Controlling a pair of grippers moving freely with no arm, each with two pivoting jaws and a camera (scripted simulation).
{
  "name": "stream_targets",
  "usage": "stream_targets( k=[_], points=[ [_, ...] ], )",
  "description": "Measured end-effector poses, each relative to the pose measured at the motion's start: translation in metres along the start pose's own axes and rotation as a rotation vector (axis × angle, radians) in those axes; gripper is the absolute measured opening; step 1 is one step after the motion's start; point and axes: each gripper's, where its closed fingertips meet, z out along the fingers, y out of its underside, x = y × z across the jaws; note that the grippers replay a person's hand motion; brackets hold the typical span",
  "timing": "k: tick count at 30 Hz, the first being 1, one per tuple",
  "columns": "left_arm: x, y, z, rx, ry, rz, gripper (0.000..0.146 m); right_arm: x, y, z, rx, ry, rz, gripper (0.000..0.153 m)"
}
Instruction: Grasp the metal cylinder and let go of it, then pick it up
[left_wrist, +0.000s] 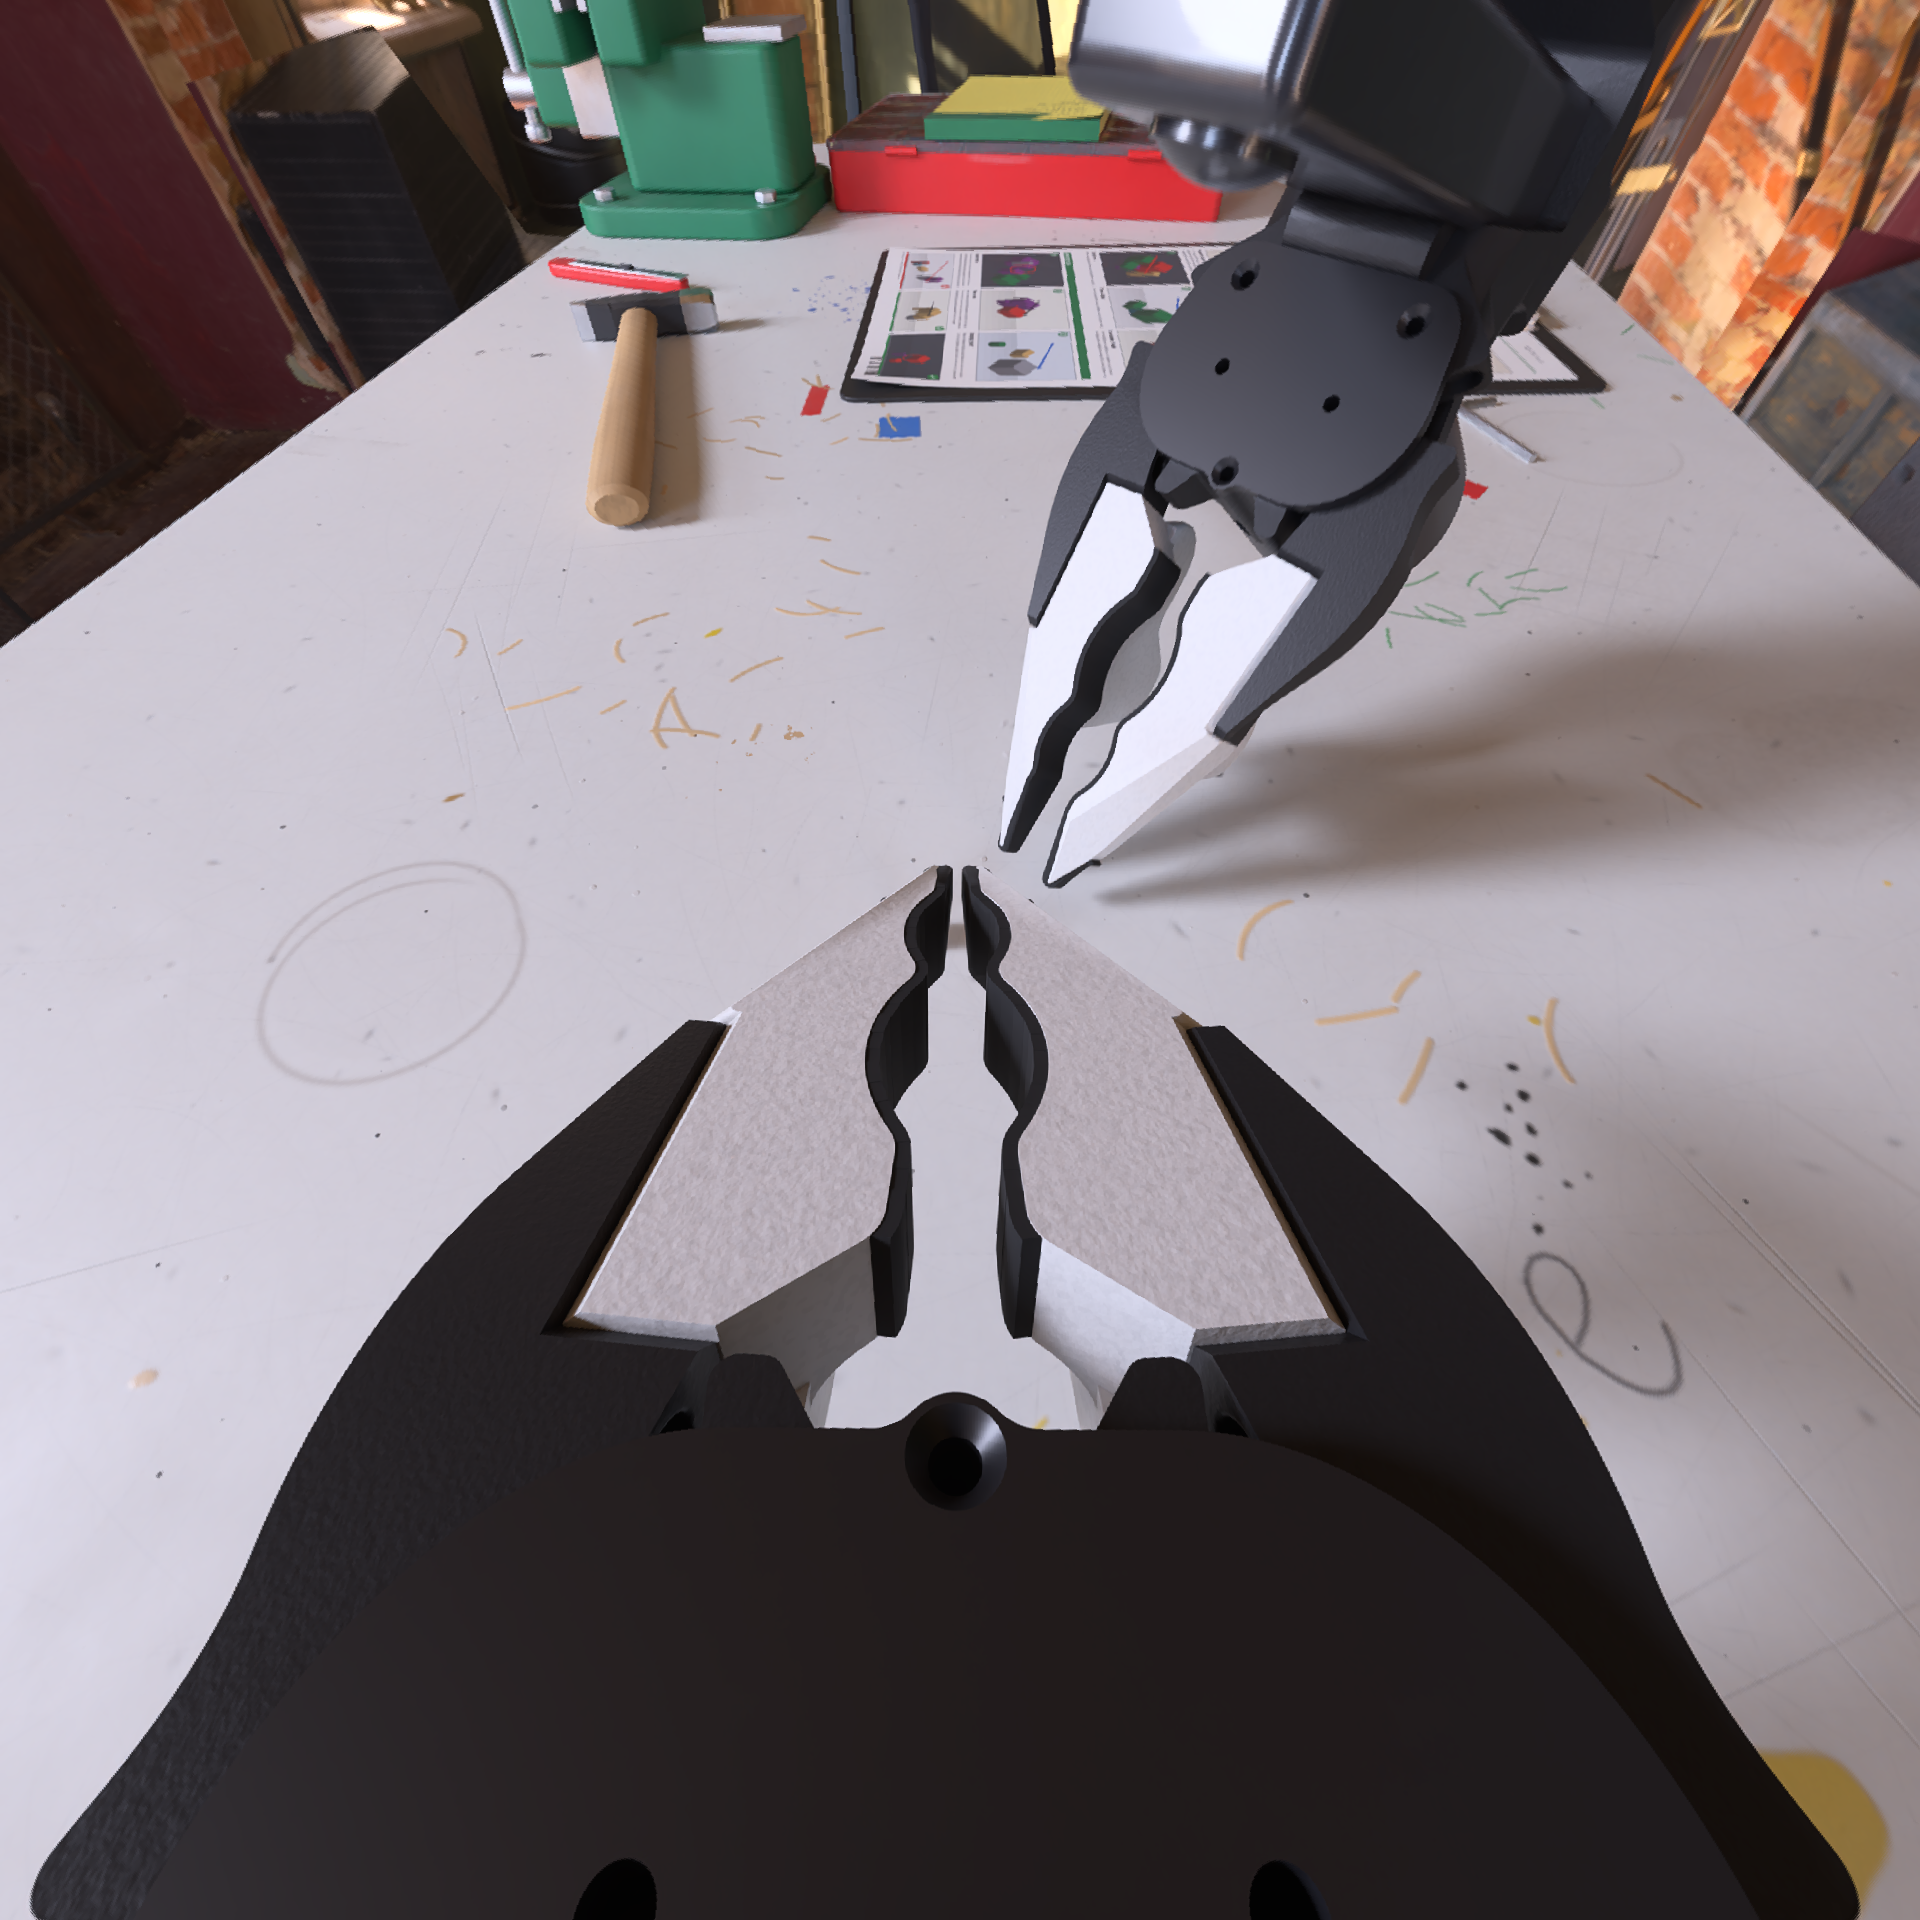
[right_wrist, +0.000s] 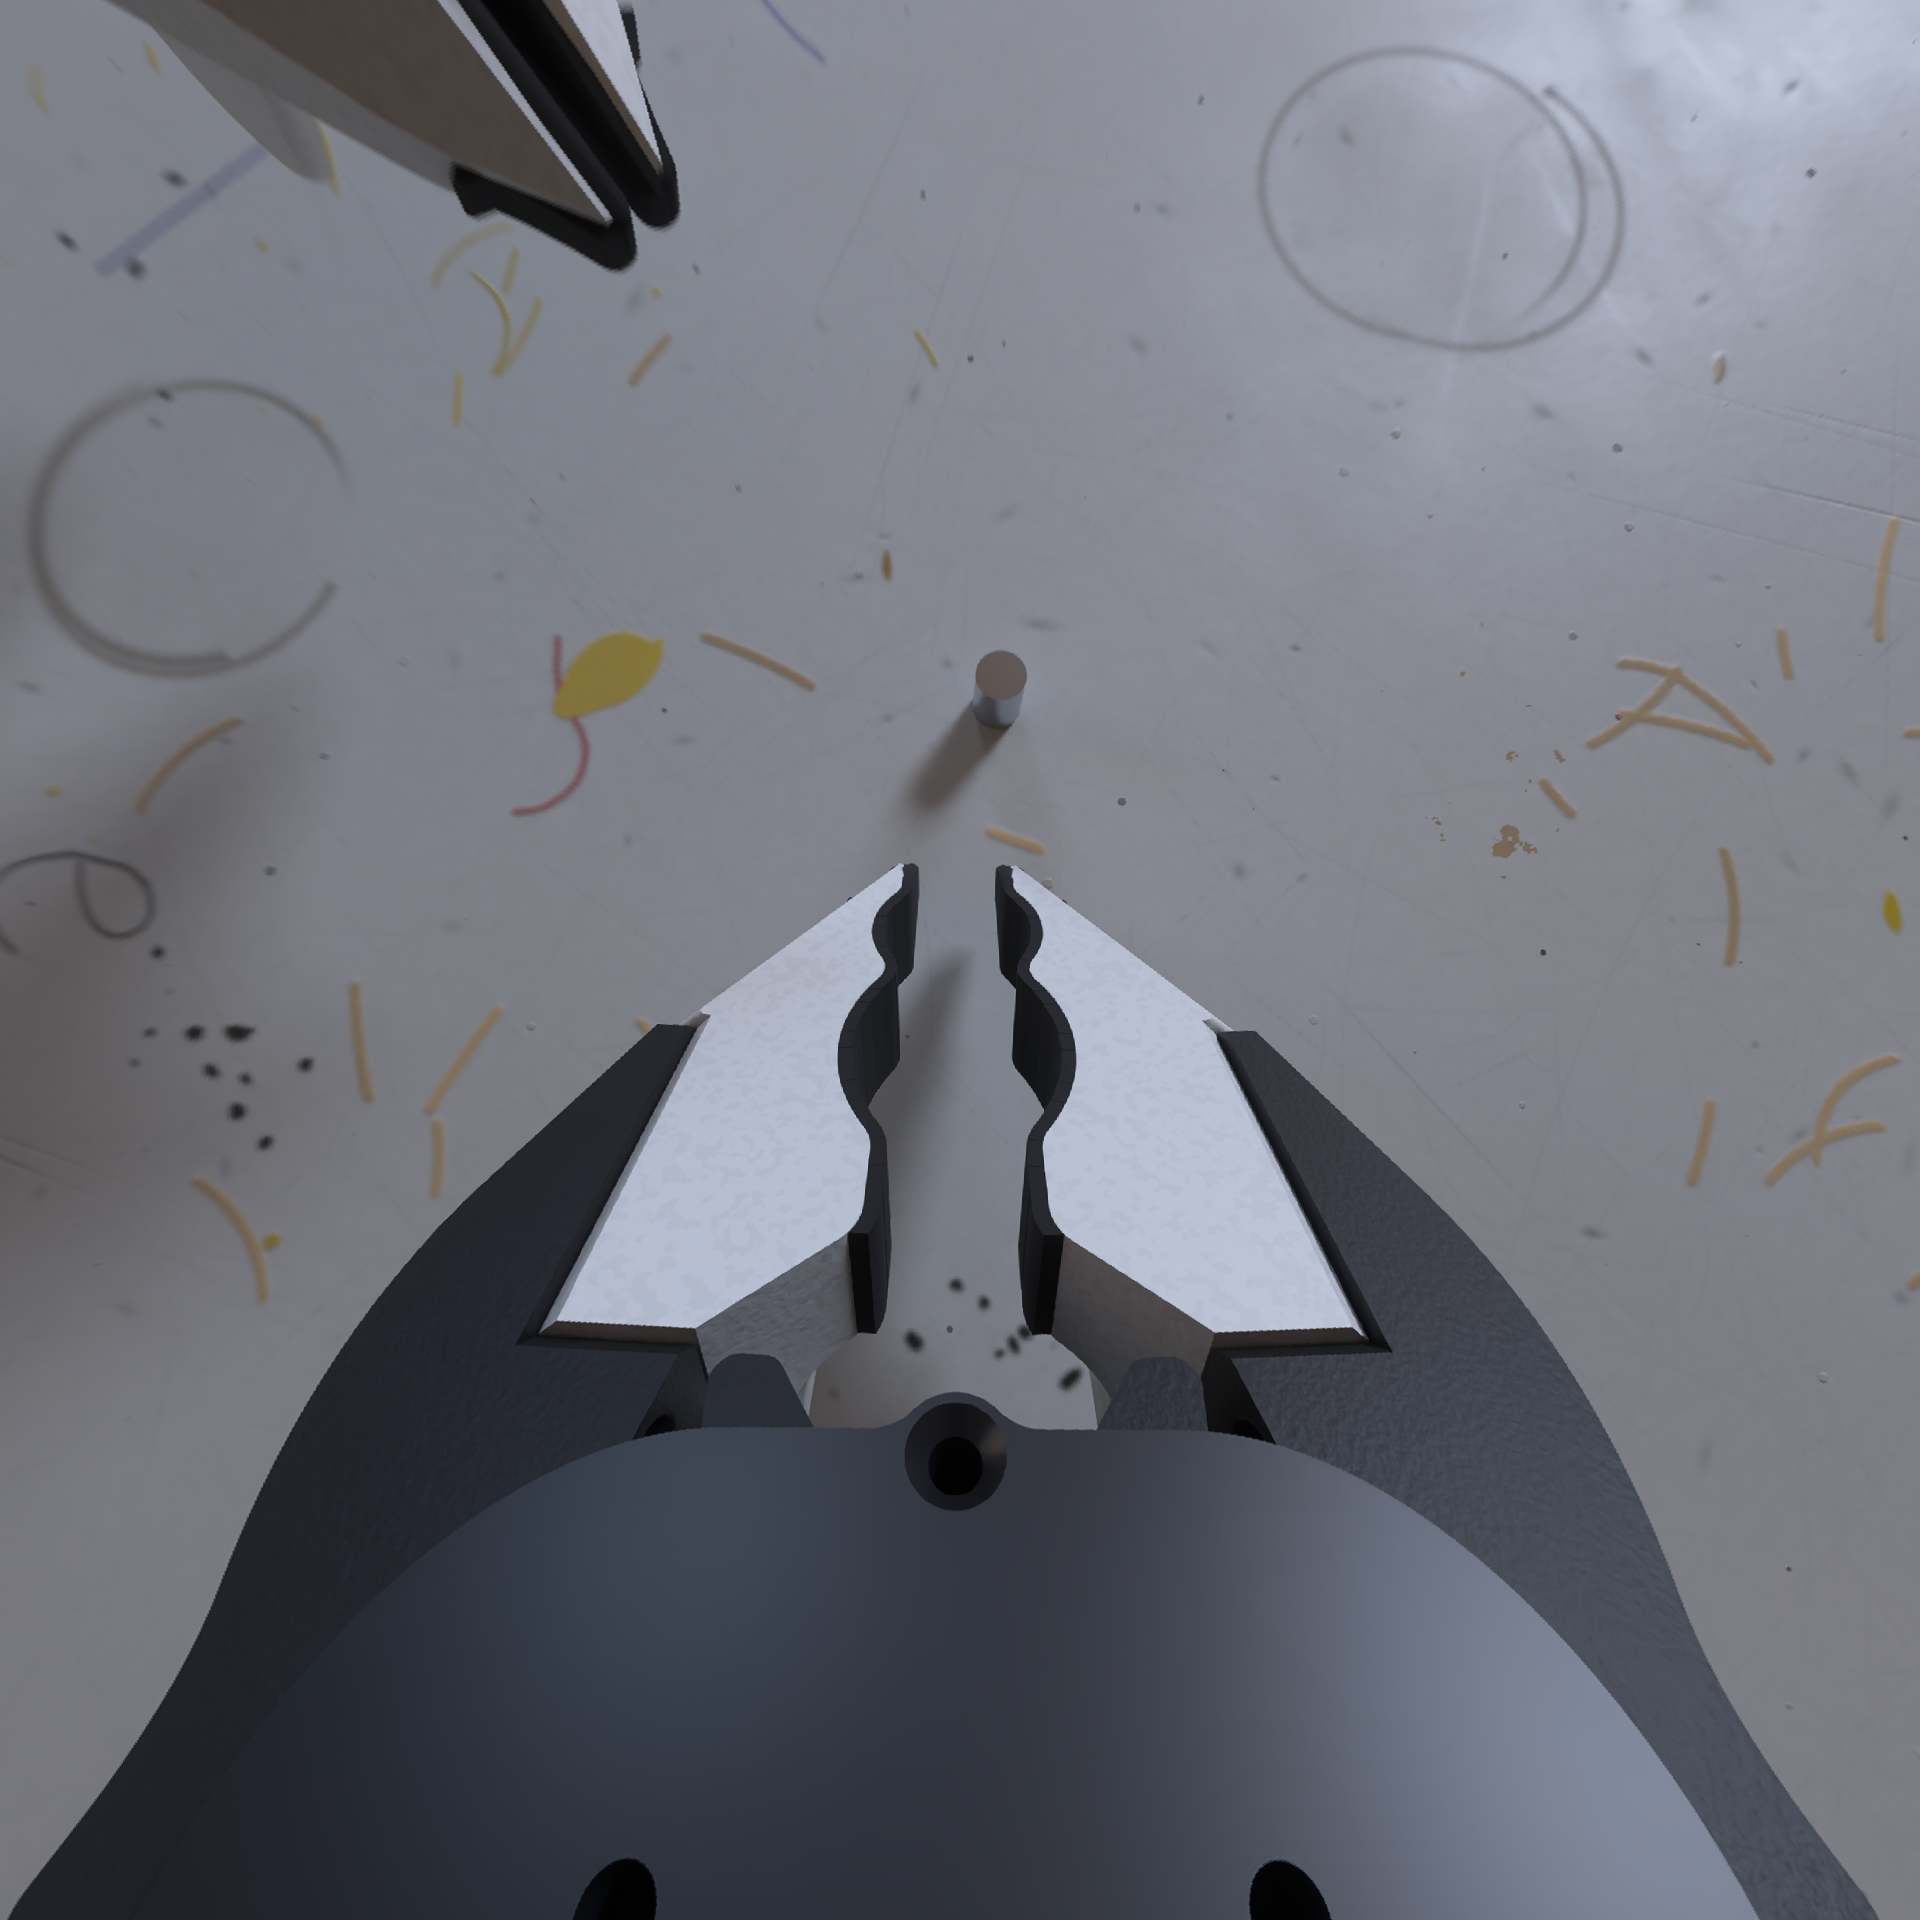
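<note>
Metal cylinder (right_wrist: 1001, 688), small, grey, stands upright on white scuffed tabletop (right_wrist: 1351, 623), straight ahead of right gripper (right_wrist: 956, 883); fingers slightly parted, empty. Left gripper (left_wrist: 956, 883) nearly closed, empty, farther off.

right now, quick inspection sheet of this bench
surface: white table, scuffed, pencil rings and crayon marks
job's things: metal cylinder upright, untouched, seen only in the right wrist view
clutter: hammer, red case, green press, clipboard of printed sheets
grippers: left gripper nearly closed, empty; right gripper slightly open, above the cylinder
cables: nothing seen
surroundings: brick wall
</note>
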Motion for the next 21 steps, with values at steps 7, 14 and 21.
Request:
stream_targets(
  k=[7,14,21],
  points=[
    [0.001,0.006,0.003,-0.041,0.0,0.003,0.002,-0.006,0.001,0.005,-0.016,-0.082,0.055,0.016],
    [-0.002,0.006,0.002,-0.037,-0.002,-0.01,0.002,-0.01,-0.013,0.005,0.055,-0.18,0.041,0.02],
    [0.0,0.005,0.002,-0.029,0.019,0.001,0.002,0.019,-0.021,-0.001,0.233,-0.33,-0.348,0.025]
  ],
)
